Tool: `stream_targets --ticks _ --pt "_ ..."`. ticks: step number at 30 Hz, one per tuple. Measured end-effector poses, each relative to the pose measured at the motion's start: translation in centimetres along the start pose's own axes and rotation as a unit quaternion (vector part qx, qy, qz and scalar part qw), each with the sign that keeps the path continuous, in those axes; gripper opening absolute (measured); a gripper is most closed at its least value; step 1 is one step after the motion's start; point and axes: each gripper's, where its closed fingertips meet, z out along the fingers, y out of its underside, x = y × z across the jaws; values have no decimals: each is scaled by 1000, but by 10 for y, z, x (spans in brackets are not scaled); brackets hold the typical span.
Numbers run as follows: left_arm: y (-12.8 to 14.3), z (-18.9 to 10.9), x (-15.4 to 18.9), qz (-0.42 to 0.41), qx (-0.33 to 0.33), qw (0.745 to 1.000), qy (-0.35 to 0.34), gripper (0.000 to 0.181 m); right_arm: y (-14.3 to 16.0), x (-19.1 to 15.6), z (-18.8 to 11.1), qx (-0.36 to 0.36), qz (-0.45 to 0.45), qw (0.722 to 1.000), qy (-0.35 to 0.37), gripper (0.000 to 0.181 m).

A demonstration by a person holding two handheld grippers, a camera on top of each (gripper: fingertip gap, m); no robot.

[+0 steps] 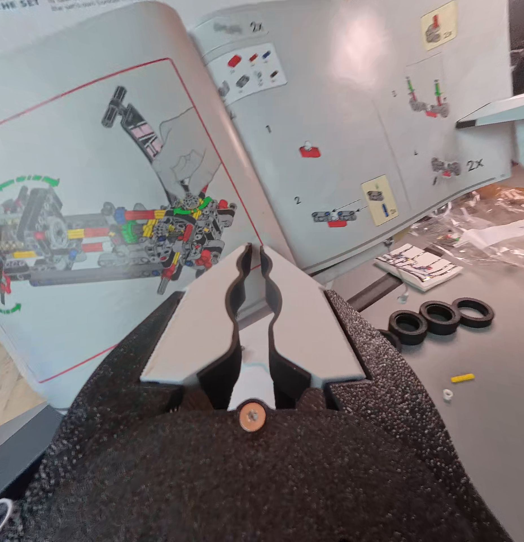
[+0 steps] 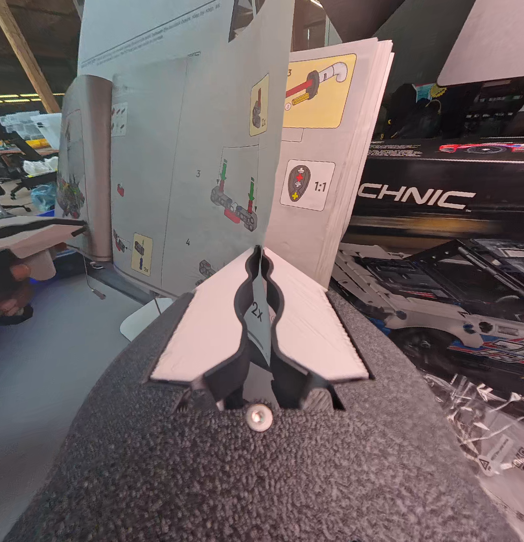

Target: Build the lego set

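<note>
The open instruction booklet (image 1: pixel 328 146) stands almost upright in front of both grippers. My left gripper (image 1: pixel 254 249) is shut low on the booklet near its spine, and pale paper shows between its fingers. In the right wrist view it reaches in from the left (image 2: pixel 79 230) and meets the curled left page. My right gripper (image 2: pixel 259 249) is shut on the lower outer edge of a single page (image 2: pixel 196 146) and holds it upright. More pages (image 2: pixel 328 176) fan out behind it. The right gripper also shows at the page's edge in the left wrist view (image 1: pixel 463 124).
Three black tyres (image 1: pixel 439 319), a small yellow piece (image 1: pixel 462 378) and a small white piece (image 1: pixel 447 394) lie on the grey table (image 1: pixel 489 440). A sticker sheet (image 1: pixel 419 269) and clear bags (image 1: pixel 474 220) lie behind. The black set box (image 2: pixel 430 205) is at right. The left gripper's tips are roughly 25 cm from the right gripper's.
</note>
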Motion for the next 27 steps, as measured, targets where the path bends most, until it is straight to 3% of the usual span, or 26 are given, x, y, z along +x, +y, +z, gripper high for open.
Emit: stream_targets --ticks 5,10,15,17,19,27 --pt "16 12 -33 122 -31 991 -52 1 13 13 19 -30 -28 999 32 2" --pt "21 15 -38 188 -36 980 -55 1 21 21 24 -47 -25 996 67 12" --pt "24 12 -42 220 -35 973 -64 1 29 20 13 -48 -7 996 71 15" --pt "26 11 -46 246 -32 966 -72 1 31 14 11 -48 -17 997 60 25" --pt "27 9 -50 257 -31 963 -79 1 34 17 13 -64 -20 995 67 37" --pt "33 0 -72 246 -45 963 -98 1 22 5 33 -70 -7 997 36 45"
